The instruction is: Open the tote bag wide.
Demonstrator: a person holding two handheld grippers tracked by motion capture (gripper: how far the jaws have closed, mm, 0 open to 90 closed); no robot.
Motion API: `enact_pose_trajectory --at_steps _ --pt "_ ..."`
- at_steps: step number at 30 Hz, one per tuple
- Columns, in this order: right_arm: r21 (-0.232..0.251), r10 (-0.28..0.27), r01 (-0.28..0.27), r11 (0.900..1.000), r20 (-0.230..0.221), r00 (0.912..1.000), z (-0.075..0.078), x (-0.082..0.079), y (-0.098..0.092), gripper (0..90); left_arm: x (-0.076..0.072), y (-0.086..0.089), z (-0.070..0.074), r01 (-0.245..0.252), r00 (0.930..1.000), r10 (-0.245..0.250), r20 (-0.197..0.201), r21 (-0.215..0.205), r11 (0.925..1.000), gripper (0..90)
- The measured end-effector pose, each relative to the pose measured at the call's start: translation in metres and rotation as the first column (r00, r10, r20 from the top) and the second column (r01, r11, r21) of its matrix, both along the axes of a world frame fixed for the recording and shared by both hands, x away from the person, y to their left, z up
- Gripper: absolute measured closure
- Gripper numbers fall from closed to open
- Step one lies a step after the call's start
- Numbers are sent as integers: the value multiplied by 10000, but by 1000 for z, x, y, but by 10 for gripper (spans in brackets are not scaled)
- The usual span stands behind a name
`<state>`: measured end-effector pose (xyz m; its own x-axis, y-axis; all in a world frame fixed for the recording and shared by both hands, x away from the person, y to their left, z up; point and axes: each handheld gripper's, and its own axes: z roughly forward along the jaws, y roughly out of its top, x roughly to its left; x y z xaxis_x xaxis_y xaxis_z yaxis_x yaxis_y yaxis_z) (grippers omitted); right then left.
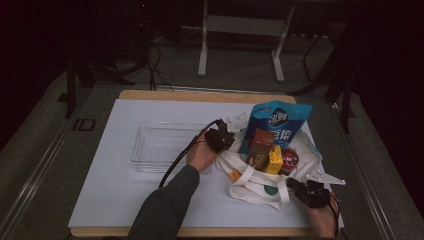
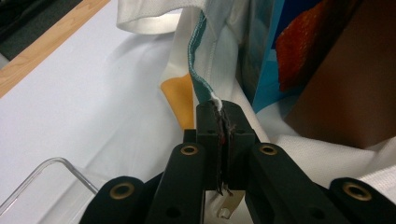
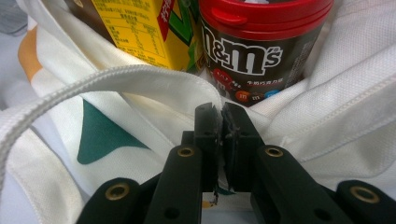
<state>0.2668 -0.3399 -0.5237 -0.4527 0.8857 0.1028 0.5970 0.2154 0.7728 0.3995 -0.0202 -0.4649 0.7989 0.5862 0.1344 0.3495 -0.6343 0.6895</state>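
You hold one white tote bag open by its rim: your left gripper is clamped on the teal-edged hem, and your right gripper pinches the near rim fabric. Just past the right gripper sit four items: a yellow carton, a candy tub, a brown box and a blue snack bag. Next, I judge, spread the mouth wider, then lift items toward the one clear tray.

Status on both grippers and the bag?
Left gripper shut on tote bag rim. Right gripper shut on its near edge. Snacks inside; clear tray alongside, nothing blocking.
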Motion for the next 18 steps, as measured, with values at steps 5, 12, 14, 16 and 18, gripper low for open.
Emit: enact_pose_trajectory --at_steps 5,12,14,16,18 --pt "313 -98 98 9995 -13 10000 -2 0 -2 847 0 3 2 16 9999 -21 -125 -444 9990 846" --pt "417 -100 97 9991 82 9999 -3 -1 -3 846 -3 5 8 160 9998 -167 -62 -912 9957 753" --pt "398 -77 72 9992 119 9999 -4 -1 -3 846 -5 6 10 235 9997 -242 -46 -1103 9936 684" --pt "402 -75 69 9992 134 9999 -4 -2 -3 846 -7 6 13 362 9993 -357 63 -1163 9926 667" --pt "379 -48 43 9993 135 9999 -4 -1 -3 846 -12 6 18 425 9990 -401 211 -1288 9908 635"
